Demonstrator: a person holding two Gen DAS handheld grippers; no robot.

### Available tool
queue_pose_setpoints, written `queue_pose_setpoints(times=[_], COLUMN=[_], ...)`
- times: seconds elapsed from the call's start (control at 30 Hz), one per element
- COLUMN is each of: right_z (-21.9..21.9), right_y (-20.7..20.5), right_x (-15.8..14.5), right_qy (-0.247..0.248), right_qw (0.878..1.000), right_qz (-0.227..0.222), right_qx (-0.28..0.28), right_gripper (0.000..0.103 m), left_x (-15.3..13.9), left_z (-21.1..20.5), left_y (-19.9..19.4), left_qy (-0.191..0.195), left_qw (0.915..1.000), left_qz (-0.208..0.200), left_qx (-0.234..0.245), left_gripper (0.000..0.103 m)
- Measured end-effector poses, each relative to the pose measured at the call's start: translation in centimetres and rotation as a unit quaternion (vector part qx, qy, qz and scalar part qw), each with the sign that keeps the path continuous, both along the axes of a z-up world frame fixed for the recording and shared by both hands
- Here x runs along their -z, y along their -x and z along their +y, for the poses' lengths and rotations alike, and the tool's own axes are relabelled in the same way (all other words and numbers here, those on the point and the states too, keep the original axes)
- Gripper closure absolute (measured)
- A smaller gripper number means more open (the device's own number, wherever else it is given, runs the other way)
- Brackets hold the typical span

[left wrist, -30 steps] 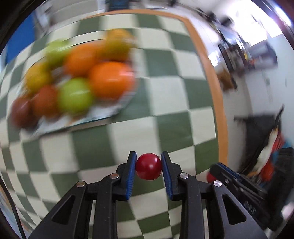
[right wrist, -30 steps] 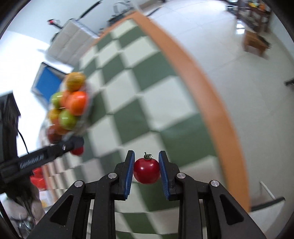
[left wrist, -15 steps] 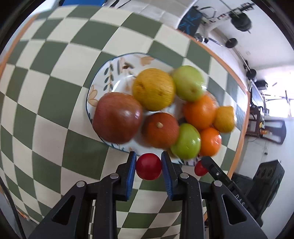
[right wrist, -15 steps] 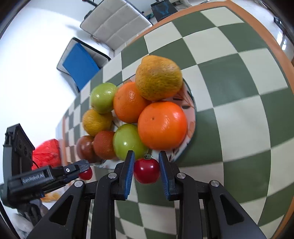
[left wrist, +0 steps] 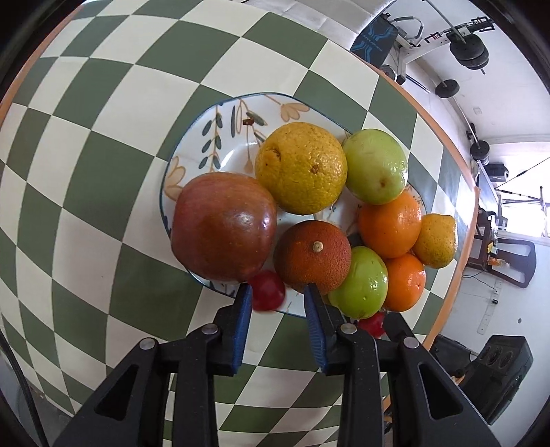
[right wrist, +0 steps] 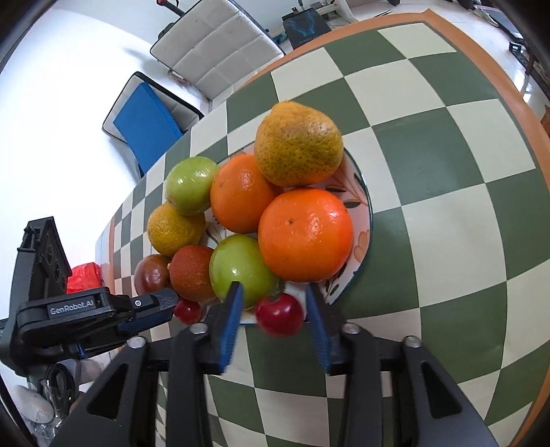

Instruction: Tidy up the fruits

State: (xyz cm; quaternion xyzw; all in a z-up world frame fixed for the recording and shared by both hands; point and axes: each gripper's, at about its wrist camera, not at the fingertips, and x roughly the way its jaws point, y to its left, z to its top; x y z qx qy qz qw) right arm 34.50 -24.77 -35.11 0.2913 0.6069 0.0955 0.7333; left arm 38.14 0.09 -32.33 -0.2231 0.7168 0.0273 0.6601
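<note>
Red cherry tomatoes (left wrist: 267, 290) (right wrist: 280, 313) at floral ceramic plate (left wrist: 220, 137) rim | left gripper (left wrist: 277, 304) parted, gripping nothing | right gripper (right wrist: 273, 304) parted, gripping nothing

We read only one piece of text: "GenRobot.AI", in pale letters on the black body of the left gripper (right wrist: 165, 302), which shows in the right wrist view just left of the fruit plate (right wrist: 366, 220). Beyond the plate, past the far edge of the checked surface (right wrist: 447, 165), a dark panel (right wrist: 302, 25) carries a blue emblem, but we cannot make out any letters on it. In the left wrist view the same panel (left wrist: 374, 37) shows the blue mark again, still unreadable. We find no numbers, labels or signs on the fruit or the plate.
</note>
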Motion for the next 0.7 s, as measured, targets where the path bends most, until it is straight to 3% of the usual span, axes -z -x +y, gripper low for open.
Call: queue_pose_setpoints(times=[0.1,0.13,0.2,0.27,0.37,0.43,0.5,0.7], right_z=[-0.6,-0.7,-0.7,-0.3,0.6,1.0,1.3,1.6], right_y=[0.3,0.4,0.5,0.8,1.6,2.1,2.6,3.7], right_x=[-1.3,-1.9,-3.0,-4.1,-5.5,-6.4,-7.3,-9.9], right_qy=[0.011,0.022,0.055,0.096,0.161,0.187,0.205,0.229], right_qw=[1.0,1.0,0.998,0.994,0.984,0.979,0.975,0.969], right_qz=[-0.013,-0.018,-0.024,-0.031,-0.035,-0.041,-0.049,-0.065], right_qx=[0.002,-0.001,-0.012,-0.033,-0.065,-0.073,-0.076,-0.061], right_gripper=[0.04,0.039,0.024,0.015,0.012,0.007,0.006,0.005], left_x=[-1.0,-1.4,-2.3,-3.1,-3.9,-4.5,-4.9,-6.8], left_z=[-0.2,-0.3,-0.7,-1.1,-1.5,-1.8,-1.8,-1.2], left_y=[0.2,0.2,0.6,1.1,2.1,2.9,3.6,5.4], left_qy=[-0.024,-0.032,-0.056,-0.084,-0.132,-0.157,-0.172,-0.19], left_qw=[0.9995,0.9991,0.9972,0.9937,0.9854,0.979,0.9746,0.9668], left_qz=[-0.014,-0.019,-0.034,-0.048,-0.065,-0.075,-0.082,-0.107], left_qx=[0.014,0.02,0.037,0.055,0.086,0.106,0.118,0.133], left_gripper=[0.071,0.065,0.054,0.047,0.032,0.015,0.008,0.007])
